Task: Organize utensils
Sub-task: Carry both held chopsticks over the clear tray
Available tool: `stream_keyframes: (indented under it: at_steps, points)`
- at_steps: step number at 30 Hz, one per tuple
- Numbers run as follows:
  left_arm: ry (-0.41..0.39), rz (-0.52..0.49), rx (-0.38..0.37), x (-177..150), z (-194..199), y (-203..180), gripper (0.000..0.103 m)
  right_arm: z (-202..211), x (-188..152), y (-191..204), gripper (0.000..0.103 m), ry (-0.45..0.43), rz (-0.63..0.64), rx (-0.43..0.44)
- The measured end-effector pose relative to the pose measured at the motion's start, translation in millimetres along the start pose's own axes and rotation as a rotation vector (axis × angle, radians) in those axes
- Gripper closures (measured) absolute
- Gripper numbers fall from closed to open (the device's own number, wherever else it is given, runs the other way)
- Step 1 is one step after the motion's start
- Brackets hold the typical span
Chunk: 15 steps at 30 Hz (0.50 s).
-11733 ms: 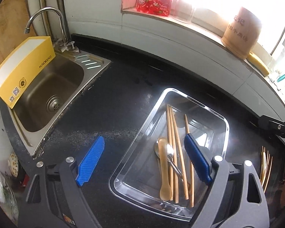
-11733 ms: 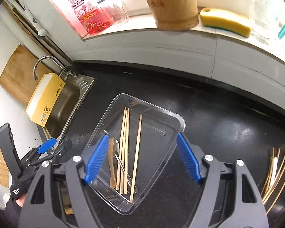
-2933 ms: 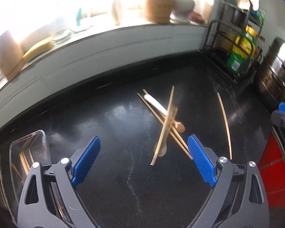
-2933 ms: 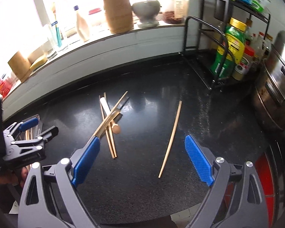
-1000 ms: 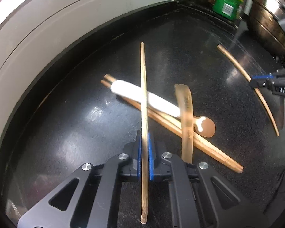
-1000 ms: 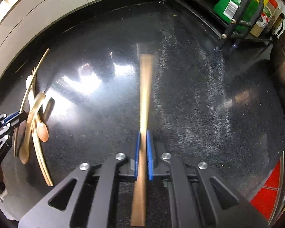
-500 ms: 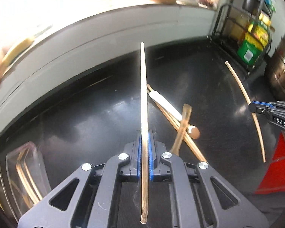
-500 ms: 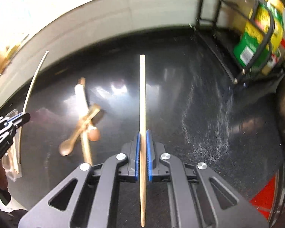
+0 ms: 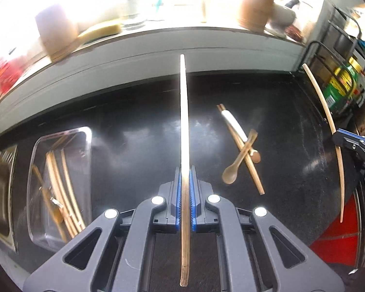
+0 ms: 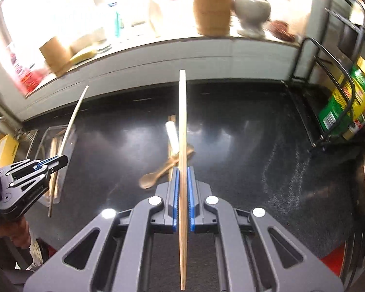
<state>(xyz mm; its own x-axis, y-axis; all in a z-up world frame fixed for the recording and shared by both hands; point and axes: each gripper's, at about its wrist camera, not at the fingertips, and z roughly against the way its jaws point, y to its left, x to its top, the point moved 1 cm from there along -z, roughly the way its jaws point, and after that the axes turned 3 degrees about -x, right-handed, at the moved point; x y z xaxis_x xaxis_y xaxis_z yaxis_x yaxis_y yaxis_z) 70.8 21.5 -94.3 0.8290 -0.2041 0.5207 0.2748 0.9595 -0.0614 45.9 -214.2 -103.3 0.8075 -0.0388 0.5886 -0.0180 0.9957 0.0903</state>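
My left gripper (image 9: 184,174) is shut on a wooden chopstick (image 9: 184,121) that runs straight up between its blue pads, well above the black counter. My right gripper (image 10: 181,172) is shut on a second wooden chopstick (image 10: 182,121) in the same way. Each shows in the other's view: the right gripper (image 9: 345,141) at the right edge, the left gripper (image 10: 53,161) at the left. On the counter lie a wooden spoon (image 9: 239,160), a white-handled utensil (image 9: 232,123) and a chopstick (image 9: 245,153), crossed in a small heap. A clear tray (image 9: 60,133) at the left holds several chopsticks and spoons.
A steel sink (image 9: 2,182) with a yellow box sits left of the tray. A windowsill (image 10: 158,39) carries wooden canisters, a mortar and bottles. A wire rack (image 10: 328,73) with green and yellow packs stands at the right. A person's hand (image 10: 9,231) holds the left gripper.
Both grippers have risen from the counter, each carrying its chopstick. The utensil heap now lies far below, and the tray has come into the left wrist view.
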Motion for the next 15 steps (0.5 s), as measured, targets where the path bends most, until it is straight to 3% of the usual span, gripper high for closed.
stream_keyframes:
  at_steps: [15]
  points:
    - [-0.028, 0.148, 0.115, -30.3, 35.2, 59.4, 0.098, -1.6, 13.5, 81.5, 0.096, 0.003, 0.150, 0.102]
